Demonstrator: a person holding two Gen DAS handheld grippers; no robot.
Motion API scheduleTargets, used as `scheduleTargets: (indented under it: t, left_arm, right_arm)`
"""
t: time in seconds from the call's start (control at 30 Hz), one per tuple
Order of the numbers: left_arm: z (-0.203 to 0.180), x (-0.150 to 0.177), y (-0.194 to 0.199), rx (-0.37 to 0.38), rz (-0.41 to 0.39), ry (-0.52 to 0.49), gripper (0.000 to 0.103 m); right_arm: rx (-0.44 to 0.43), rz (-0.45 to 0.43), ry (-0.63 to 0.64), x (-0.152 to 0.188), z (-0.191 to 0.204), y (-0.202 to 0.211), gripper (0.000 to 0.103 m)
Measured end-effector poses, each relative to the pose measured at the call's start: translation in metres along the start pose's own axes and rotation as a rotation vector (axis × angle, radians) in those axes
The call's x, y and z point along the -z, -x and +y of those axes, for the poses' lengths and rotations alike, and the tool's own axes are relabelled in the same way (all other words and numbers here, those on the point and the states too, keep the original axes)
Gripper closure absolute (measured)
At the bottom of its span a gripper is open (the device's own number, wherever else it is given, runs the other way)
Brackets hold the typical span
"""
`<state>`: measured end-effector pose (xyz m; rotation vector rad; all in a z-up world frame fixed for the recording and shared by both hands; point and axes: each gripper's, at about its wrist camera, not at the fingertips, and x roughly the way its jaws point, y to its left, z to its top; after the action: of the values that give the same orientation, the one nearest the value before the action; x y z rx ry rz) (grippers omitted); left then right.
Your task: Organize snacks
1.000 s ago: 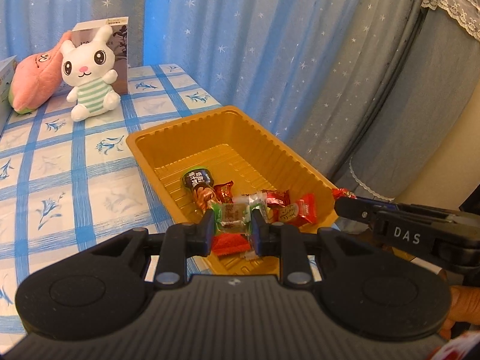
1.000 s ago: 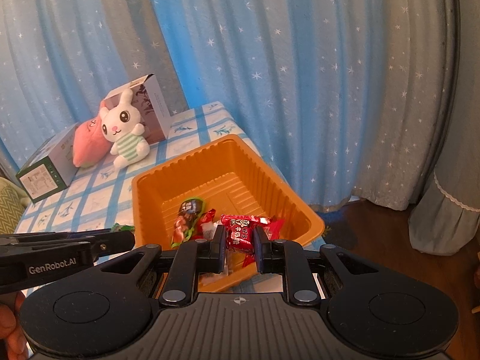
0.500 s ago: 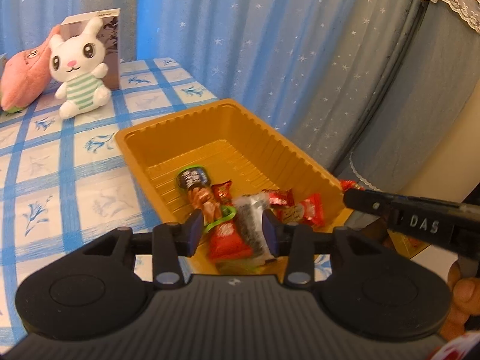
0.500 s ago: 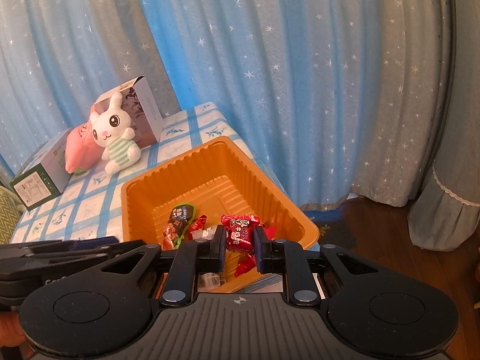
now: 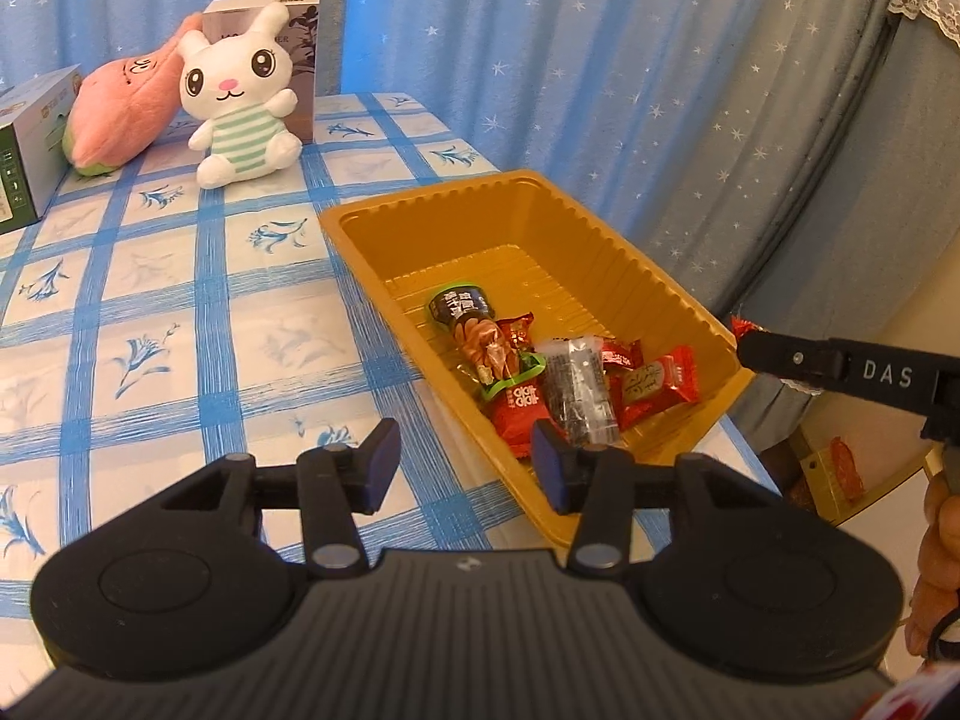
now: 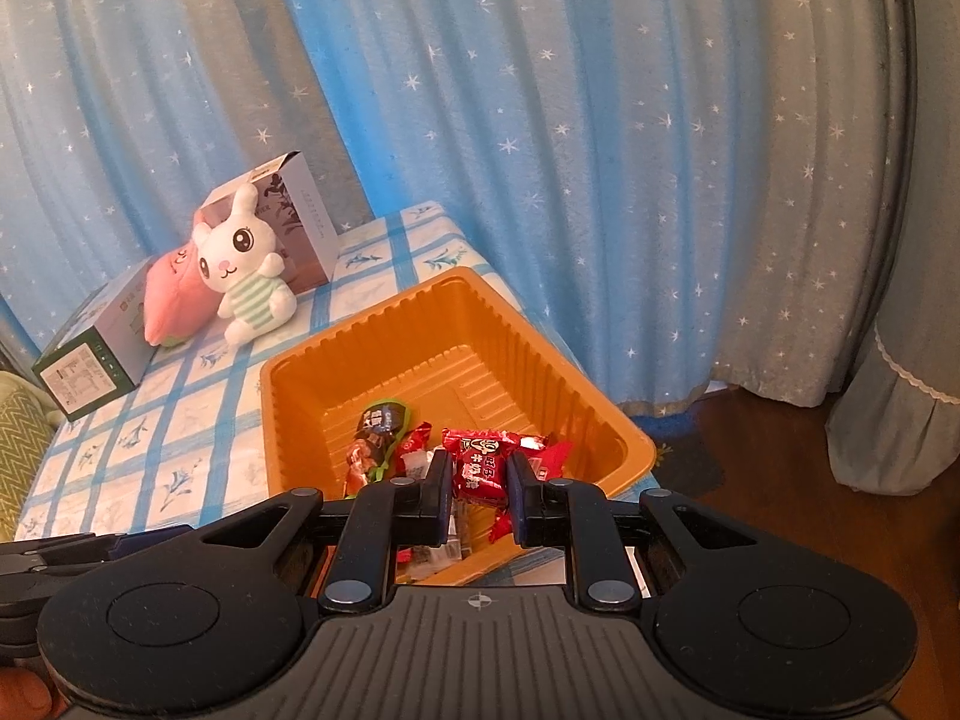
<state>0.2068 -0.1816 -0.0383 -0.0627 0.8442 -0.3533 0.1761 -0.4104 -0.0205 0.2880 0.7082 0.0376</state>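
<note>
Over the orange tray, the right hand-held gripper clenches a red candy packet while the left hand-held gripper, jaws just widened, holds nothing.

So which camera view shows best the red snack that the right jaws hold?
The right wrist view: the red snack sits centred, clamped in the right gripper. The left wrist view shows only a red corner at that gripper's tip.
</note>
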Motion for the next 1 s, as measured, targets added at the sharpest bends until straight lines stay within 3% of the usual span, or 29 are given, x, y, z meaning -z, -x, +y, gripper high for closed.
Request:
scheduleTargets:
  t: [0.5,0.73,0.8,0.87,0.9,0.97,1.0]
  left_arm:
    - [0.004,-0.001,0.005,-0.015,-0.011,0.005,0.058]
    - [0.015,-0.002,0.005,-0.048,-0.018,0.030,0.051]
    - [0.018,-0.002,0.005,-0.055,-0.017,0.035,0.049]
    - [0.019,-0.001,0.005,-0.061,-0.015,0.037,0.039]
    - [0.020,0.000,0.005,-0.068,-0.017,0.036,0.036]
    - [0.020,0.003,0.008,-0.083,-0.022,0.030,0.023]
    - [0.021,0.004,0.010,-0.089,-0.024,0.027,0.021]
  right_arm:
    - [-0.007,0.006,0.017,-0.003,0.006,-0.002,0.084]
    - [-0.027,0.019,0.020,-0.008,0.008,-0.012,0.084]
    - [-0.065,0.023,0.010,-0.011,0.008,-0.016,0.084]
    - [-0.132,0.029,-0.016,-0.013,0.007,-0.023,0.083]
    - [-0.139,0.033,-0.040,-0.015,0.005,-0.025,0.079]
    - [-0.115,0.012,-0.076,-0.017,0.000,-0.022,0.034]
    - [-0.112,-0.010,-0.090,-0.018,-0.003,-0.018,0.032]
